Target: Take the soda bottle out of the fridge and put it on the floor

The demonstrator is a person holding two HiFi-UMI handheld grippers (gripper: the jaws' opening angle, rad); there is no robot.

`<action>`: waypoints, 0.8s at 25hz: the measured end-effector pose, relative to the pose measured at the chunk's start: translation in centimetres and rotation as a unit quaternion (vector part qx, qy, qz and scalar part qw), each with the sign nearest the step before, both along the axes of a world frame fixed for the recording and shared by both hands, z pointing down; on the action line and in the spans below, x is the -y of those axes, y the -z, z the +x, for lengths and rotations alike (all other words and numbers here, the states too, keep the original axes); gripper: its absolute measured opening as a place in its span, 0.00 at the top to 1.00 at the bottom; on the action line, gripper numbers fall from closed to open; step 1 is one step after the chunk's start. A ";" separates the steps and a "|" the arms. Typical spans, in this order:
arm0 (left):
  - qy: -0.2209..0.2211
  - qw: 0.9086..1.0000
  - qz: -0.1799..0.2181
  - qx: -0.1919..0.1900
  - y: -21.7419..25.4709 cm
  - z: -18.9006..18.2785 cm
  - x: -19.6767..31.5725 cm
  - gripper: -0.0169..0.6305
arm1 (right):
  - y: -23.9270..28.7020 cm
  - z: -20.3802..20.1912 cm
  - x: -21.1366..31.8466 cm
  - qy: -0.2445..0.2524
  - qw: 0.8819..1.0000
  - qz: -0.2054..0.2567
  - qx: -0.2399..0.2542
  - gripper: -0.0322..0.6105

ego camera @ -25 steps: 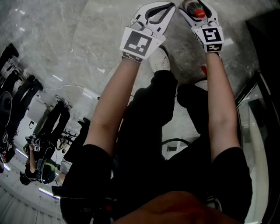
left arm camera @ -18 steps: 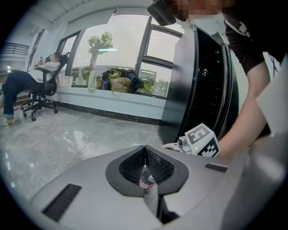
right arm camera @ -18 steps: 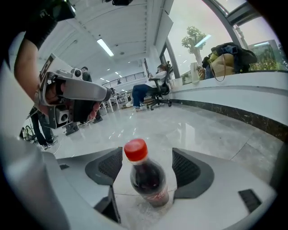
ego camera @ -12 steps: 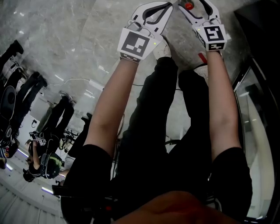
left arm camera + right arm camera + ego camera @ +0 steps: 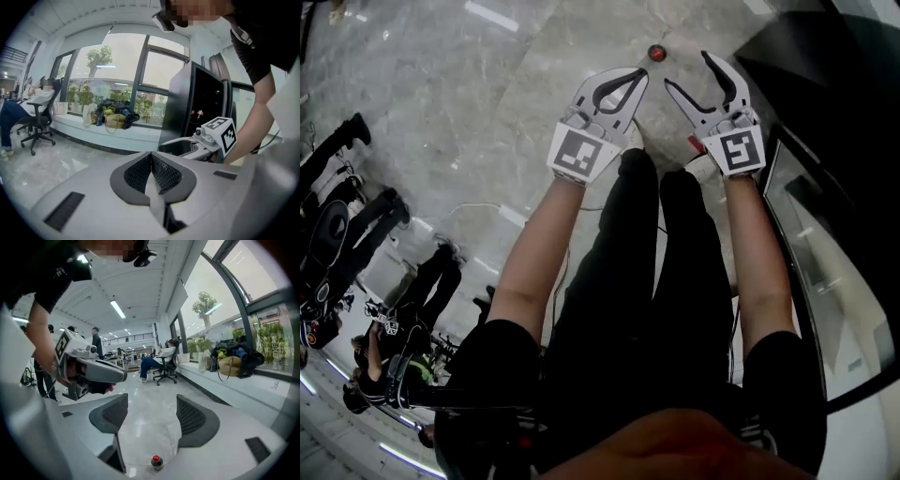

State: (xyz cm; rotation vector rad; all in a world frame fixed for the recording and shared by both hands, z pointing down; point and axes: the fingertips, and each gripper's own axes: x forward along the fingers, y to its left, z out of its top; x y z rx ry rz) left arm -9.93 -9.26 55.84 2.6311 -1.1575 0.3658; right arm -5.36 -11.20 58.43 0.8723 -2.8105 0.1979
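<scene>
Marble floor (image 5: pixel 441 94) spreads below both claws; left claw (image 5: pixel 639 75) is pressed together, empty; right claw (image 5: pixel 685 70) gapes wide, empty; just ahead, between the two claws, the soda bottle (image 5: pixel 656 53) stands upright, untouched.

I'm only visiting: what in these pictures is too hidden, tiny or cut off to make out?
Red-capped soda bottle on the grey marble floor: head view shows only its cap from above; tiny in the right gripper view, label unreadable.
Black fridge: inside dark in the left gripper view, contents too small; cut by the head view's right edge.
Standing people far off: too small in the right gripper view.
</scene>
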 end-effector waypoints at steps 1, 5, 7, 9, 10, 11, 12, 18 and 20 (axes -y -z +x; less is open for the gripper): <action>-0.014 1.000 0.009 -0.003 2.3 1.0 -0.3 0.97 | 3.3 0.7 -0.2 -0.003 1.000 0.017 0.011 0.45; -0.096 0.995 0.037 0.005 10.8 5.9 -1.9 0.97 | 14.3 4.8 -1.6 -0.032 0.998 0.033 0.032 0.45; -0.127 0.991 0.042 -0.002 15.1 8.3 -3.7 0.97 | 18.9 7.0 -3.7 -0.044 0.998 0.033 0.035 0.45; -0.147 0.988 0.046 -0.017 19.4 10.1 -5.6 0.97 | 22.9 8.9 -6.0 -0.054 0.998 0.030 0.032 0.45; -0.154 0.987 0.048 -0.026 21.5 11.0 -6.4 0.97 | 24.7 9.9 -7.1 -0.058 0.997 0.028 0.030 0.45; -0.161 0.985 0.050 -0.034 23.5 11.8 -7.2 0.97 | 26.4 10.9 -8.1 -0.063 0.997 0.028 0.028 0.45; -0.168 0.984 0.051 -0.041 25.4 12.6 -7.9 0.97 | 28.0 11.8 -9.1 -0.069 0.997 0.028 0.026 0.45; -0.236 0.969 0.047 -0.059 33.3 16.2 -11.3 0.97 | 36.0 16.2 -13.5 -0.125 0.992 0.028 -0.003 0.45; -0.253 0.965 0.040 -0.060 35.3 17.1 -12.9 0.97 | 38.3 17.1 -15.4 -0.134 0.990 0.034 0.014 0.45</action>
